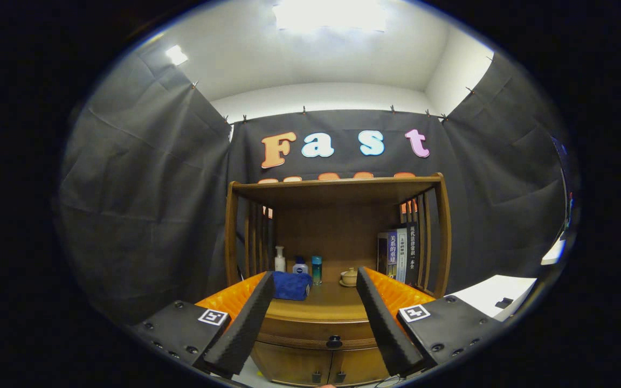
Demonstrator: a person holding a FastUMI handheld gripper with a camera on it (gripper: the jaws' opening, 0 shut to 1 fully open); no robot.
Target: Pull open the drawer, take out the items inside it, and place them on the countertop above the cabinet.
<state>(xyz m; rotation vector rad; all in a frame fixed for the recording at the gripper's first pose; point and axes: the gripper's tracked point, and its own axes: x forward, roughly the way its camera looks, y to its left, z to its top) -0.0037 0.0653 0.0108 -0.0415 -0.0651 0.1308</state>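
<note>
A wooden cabinet (pixel 337 226) with a shelf top stands ahead against the booth wall. Its drawer (pixel 316 330) is closed, with a dark round knob (pixel 334 341) low between my fingers. My gripper (pixel 316 277) is open and holds nothing; it is some way back from the drawer front. The countertop (pixel 324 304) above the drawer carries a folded blue cloth (pixel 292 285) by my left fingertip, a white pump bottle (pixel 280 260), a blue-and-white bottle (pixel 300 265), a teal bottle (pixel 317 269) and a small lidded ceramic cup (pixel 349 277). The drawer's contents are hidden.
Several books (pixel 401 253) stand upright at the right of the countertop. Two lower cabinet doors (pixel 310 366) with small handles sit under the drawer. A white table surface (pixel 496 299) lies to the right of the cabinet. Black cloth walls enclose the booth.
</note>
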